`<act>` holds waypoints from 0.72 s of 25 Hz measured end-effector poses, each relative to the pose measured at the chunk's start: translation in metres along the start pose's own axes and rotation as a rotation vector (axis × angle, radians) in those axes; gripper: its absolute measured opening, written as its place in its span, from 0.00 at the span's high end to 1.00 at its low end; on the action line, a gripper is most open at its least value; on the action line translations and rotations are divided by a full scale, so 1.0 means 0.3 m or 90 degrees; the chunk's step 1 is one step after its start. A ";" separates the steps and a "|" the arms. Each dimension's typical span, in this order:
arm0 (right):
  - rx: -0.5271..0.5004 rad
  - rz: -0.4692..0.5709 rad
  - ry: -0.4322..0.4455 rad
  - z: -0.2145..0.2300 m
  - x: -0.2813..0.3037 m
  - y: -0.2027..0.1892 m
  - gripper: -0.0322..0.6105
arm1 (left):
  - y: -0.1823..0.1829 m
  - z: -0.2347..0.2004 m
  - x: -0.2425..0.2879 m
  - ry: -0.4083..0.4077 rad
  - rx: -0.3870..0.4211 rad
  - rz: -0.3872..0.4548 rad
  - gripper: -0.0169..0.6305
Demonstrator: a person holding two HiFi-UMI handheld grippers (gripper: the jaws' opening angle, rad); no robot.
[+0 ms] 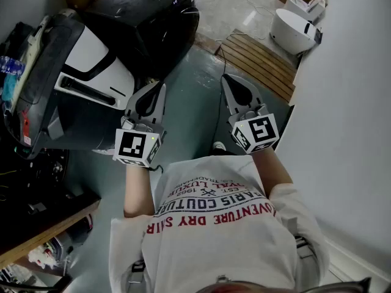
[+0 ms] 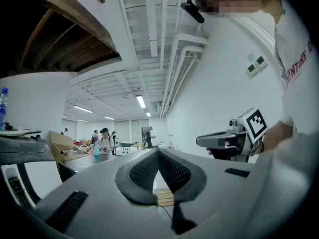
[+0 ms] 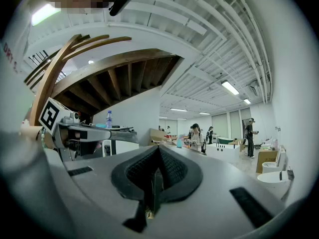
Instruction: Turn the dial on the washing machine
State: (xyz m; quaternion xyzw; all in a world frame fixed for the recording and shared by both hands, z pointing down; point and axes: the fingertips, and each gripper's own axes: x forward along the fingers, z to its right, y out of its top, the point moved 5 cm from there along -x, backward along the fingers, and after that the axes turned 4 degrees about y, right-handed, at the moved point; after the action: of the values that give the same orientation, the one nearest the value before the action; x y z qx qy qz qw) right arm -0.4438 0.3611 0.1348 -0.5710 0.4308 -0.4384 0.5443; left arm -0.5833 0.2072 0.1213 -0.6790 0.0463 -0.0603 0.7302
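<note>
The washing machine point(image 1: 91, 66), white with a dark front, stands at the left of the head view; I cannot make out its dial. Both grippers are held level in front of the person's chest, above the grey floor and apart from the machine. My left gripper point(image 1: 161, 85) is nearest to the machine, its jaws shut with nothing between them; its tips point(image 2: 158, 151) meet in its own view. My right gripper point(image 1: 225, 78) hangs beside it, also shut and empty point(image 3: 158, 148). Each gripper shows in the other's view: the right gripper point(image 2: 202, 141), the left gripper point(image 3: 132, 130).
A black cabinet point(image 1: 153, 17) stands beyond the machine. A slatted wooden platform point(image 1: 263, 60) and white toilets point(image 1: 293, 29) lie ahead to the right, along a white wall point(image 1: 348, 133). A wooden bench edge point(image 1: 43, 237) is at lower left. People point(image 3: 197, 133) stand far off.
</note>
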 end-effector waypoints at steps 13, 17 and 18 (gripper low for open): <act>-0.010 -0.027 -0.008 -0.014 0.015 -0.017 0.91 | -0.031 -0.008 0.046 -0.013 -0.001 -0.013 0.95; 0.015 -0.031 -0.021 0.032 0.012 -0.036 0.90 | -0.043 0.008 0.083 -0.015 -0.009 -0.020 0.95; 0.022 -0.026 -0.024 0.053 0.012 -0.037 0.90 | -0.045 0.014 0.096 -0.015 -0.010 -0.023 0.95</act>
State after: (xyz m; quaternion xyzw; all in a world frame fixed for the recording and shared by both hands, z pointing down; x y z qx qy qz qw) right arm -0.4274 0.3618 0.1456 -0.5783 0.4010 -0.4458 0.5532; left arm -0.5545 0.2062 0.1355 -0.6859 0.0258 -0.0647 0.7244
